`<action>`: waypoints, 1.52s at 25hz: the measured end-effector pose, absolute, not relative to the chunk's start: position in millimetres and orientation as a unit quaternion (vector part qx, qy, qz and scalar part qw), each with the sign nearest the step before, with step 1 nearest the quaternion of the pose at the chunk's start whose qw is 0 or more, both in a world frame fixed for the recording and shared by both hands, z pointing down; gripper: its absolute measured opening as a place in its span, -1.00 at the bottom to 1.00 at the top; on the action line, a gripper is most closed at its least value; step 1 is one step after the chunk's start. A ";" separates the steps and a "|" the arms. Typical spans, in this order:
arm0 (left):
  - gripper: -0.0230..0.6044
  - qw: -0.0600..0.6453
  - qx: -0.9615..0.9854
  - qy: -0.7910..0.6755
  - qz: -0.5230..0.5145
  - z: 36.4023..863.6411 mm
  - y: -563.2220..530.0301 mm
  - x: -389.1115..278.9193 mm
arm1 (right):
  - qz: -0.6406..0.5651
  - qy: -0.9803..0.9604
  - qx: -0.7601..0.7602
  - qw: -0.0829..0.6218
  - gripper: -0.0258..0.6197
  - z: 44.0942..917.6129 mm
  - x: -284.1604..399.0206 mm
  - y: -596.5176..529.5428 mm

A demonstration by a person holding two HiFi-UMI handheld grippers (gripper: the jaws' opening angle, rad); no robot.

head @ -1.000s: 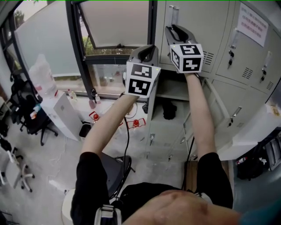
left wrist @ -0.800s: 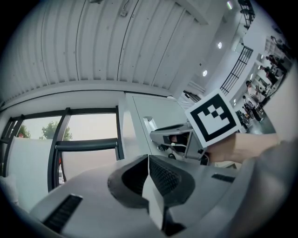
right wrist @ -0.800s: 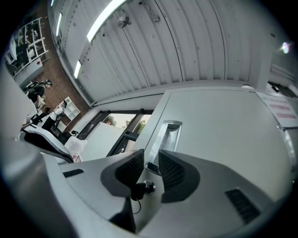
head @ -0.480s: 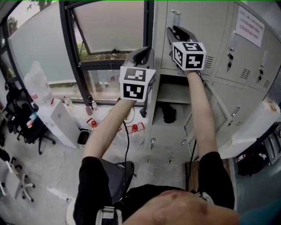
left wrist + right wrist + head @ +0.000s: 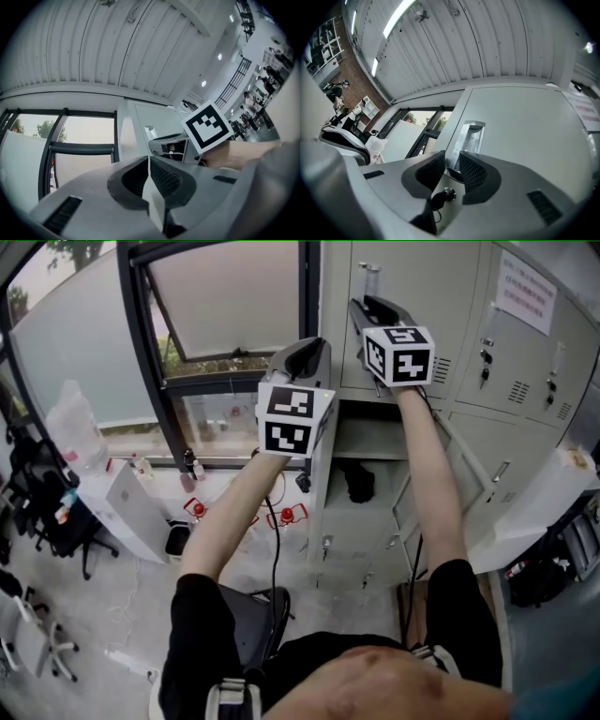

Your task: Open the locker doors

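By window (image 5: 230, 296), open locker (image 5: 375, 440), maybe bag (image 5: 356, 481)

Legible text: none | notice (image 5: 523, 289) on locker door (image 5: 516, 367): print unreadable

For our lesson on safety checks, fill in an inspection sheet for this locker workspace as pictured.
Surface: grey floor.
Job's things: upper locker door closed; compartment below open, dark item inside.
Clutter: white box, red items, office chair on the floor.
Grippers: right gripper clamped on the door handle; left gripper clamped on a thin pale panel edge.
Cables: black cable hanging below the left arm.
Surroundings: window, paper notice on a locker.
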State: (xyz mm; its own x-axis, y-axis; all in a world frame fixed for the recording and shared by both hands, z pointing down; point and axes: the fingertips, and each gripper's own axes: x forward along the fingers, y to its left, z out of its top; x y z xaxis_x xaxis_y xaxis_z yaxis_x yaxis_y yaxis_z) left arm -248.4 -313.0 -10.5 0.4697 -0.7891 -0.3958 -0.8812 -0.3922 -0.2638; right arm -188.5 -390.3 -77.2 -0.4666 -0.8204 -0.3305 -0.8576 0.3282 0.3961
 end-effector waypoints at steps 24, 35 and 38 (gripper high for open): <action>-0.90 0.207 -0.821 0.527 0.079 4.2 -330.6 -247.9 | 0.287 0.855 -0.428 0.056 -0.77 -74.0 -207.0 -359.3; -0.90 0.200 -0.825 0.524 0.070 15.6 -334.1 -242.8 | 0.404 0.765 -0.500 -0.034 -0.77 -61.9 -200.2 -355.0; -0.90 0.198 -0.828 0.520 0.071 17.7 -335.7 -239.7 | 0.412 0.755 -0.509 -0.042 -0.76 -56.5 -192.5 -352.2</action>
